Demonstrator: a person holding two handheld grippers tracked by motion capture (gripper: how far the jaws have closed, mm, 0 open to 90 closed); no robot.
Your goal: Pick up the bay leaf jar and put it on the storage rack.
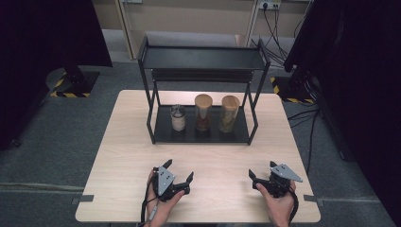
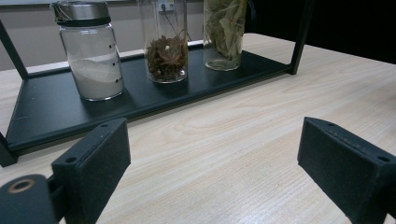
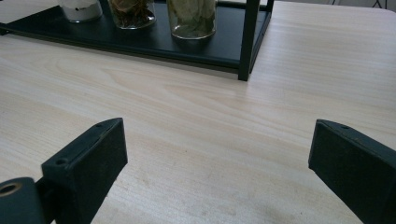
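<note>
Hand-held grippers (image 1: 177,178) agape near three jars (image 1: 203,113)

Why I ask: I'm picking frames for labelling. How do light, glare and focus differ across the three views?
High view: table evenly lit, edges of the picture dark, jars small and soft. Left gripper view: powder jar and star anise jar fairly sharp, own jaws slightly blurred. Right gripper view: pale sheen on the wood, leaf jar cut off at the top.

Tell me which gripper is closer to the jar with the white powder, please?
Left. The left gripper sits on the table almost straight in front of the white powder jar. The right gripper is farther to the side, beyond the leaf jar.
</note>
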